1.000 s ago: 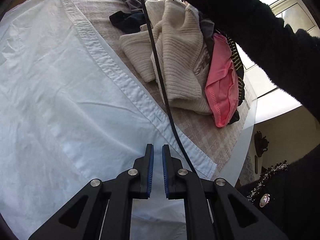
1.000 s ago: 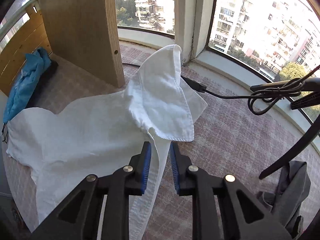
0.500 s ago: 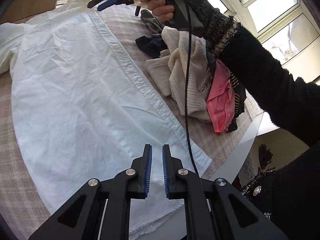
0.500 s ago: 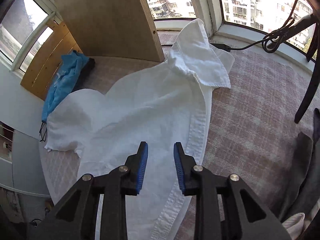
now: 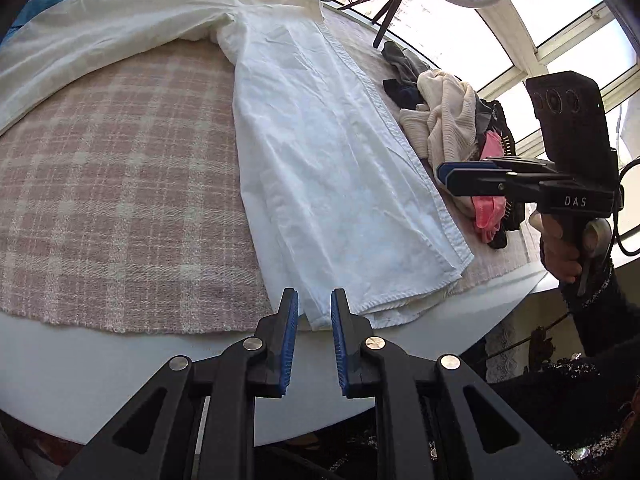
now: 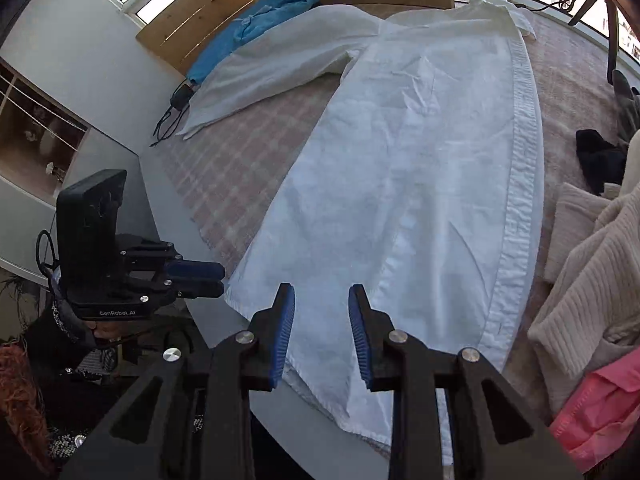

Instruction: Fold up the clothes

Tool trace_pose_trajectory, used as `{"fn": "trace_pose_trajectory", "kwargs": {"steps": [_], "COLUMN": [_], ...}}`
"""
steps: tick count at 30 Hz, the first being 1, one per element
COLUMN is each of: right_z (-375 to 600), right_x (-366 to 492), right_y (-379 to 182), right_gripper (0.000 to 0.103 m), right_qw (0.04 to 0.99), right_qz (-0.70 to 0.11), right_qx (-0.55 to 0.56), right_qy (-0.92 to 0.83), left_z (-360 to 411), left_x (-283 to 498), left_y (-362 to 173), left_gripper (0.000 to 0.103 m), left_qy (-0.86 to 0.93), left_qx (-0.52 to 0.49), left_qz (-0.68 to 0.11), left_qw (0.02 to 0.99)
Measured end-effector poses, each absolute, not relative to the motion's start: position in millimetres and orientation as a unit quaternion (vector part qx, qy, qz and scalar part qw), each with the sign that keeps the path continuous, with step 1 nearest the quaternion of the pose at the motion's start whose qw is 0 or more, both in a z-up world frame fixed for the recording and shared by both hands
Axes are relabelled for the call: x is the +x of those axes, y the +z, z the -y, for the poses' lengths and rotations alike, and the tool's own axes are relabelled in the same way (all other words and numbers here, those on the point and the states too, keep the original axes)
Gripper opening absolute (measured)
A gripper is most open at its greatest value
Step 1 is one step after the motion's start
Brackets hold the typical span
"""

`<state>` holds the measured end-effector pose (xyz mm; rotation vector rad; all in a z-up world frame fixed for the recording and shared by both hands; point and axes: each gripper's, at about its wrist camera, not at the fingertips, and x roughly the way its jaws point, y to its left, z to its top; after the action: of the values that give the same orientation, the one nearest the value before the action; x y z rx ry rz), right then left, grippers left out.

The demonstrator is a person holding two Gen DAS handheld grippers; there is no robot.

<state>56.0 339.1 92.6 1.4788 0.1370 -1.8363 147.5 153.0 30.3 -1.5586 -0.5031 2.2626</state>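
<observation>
Having drawn back toward 6 o'clock, both empty grippers, left gripper (image 5: 314, 340) and right gripper (image 6: 321, 336), gape slightly, leaving the white shirt (image 5: 332, 152) apparently half-folded lengthwise.

The left wrist camera sits just behind the left gripper (image 5: 314, 336) and looks forward and down from the near table edge (image 5: 120, 360), close to the shirt hem. The white shirt (image 5: 320, 160) runs from 6 o'clock toward 12 o'clock, and the right gripper (image 5: 444, 172) shows at 3 o'clock.

The right wrist camera looks along the right gripper (image 6: 321, 332), also low and near the hem, facing the same way. Here the left gripper (image 6: 218, 278) shows at 9 o'clock.

Both views share the white shirt (image 6: 420, 180), the checked cloth (image 5: 100, 180) and the pile of clothes (image 5: 444, 124).
</observation>
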Motion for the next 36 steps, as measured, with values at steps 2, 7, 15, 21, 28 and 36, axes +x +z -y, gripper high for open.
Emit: {"fn": "trace_pose_trajectory", "kwargs": {"steps": [2,7,15,21,28,36], "right_z": [-333.1,-338.4,-326.2,-307.8,-283.0,-306.2], "right_x": [74.9,90.0,110.2,127.8,136.0,86.6], "right_y": [70.6,56.5,79.0,83.4,100.5,104.2], "right_gripper": [0.028,0.028,0.036,0.05,0.057,0.002], "right_qw": [0.353,0.335,0.357,0.379,0.402,0.363], "right_qz": [-0.079,-0.091,-0.083,-0.113,-0.152,-0.063], "right_qx": [0.584,0.587,0.55,0.522,0.457,0.489], "right_qy": [-0.727,-0.732,-0.751,-0.756,-0.779,-0.791], "left_z": [-158.6,-157.8,-150.3,-142.3,-141.2,-141.8], "left_x": [146.7,138.9,137.7,133.0,120.8,118.6], "left_y": [26.6,11.9,8.4,17.0,64.2,78.2], "left_gripper": [0.015,0.018,0.021,0.004,0.004,0.013], "left_qy": [0.796,0.785,0.786,0.773,0.778,0.808], "left_qx": [-0.552,-0.57,-0.561,-0.556,-0.52,-0.505], "left_qz": [0.168,0.157,0.169,0.212,0.234,0.197], "left_qw": [0.185,0.184,0.196,0.22,0.265,0.231]}}
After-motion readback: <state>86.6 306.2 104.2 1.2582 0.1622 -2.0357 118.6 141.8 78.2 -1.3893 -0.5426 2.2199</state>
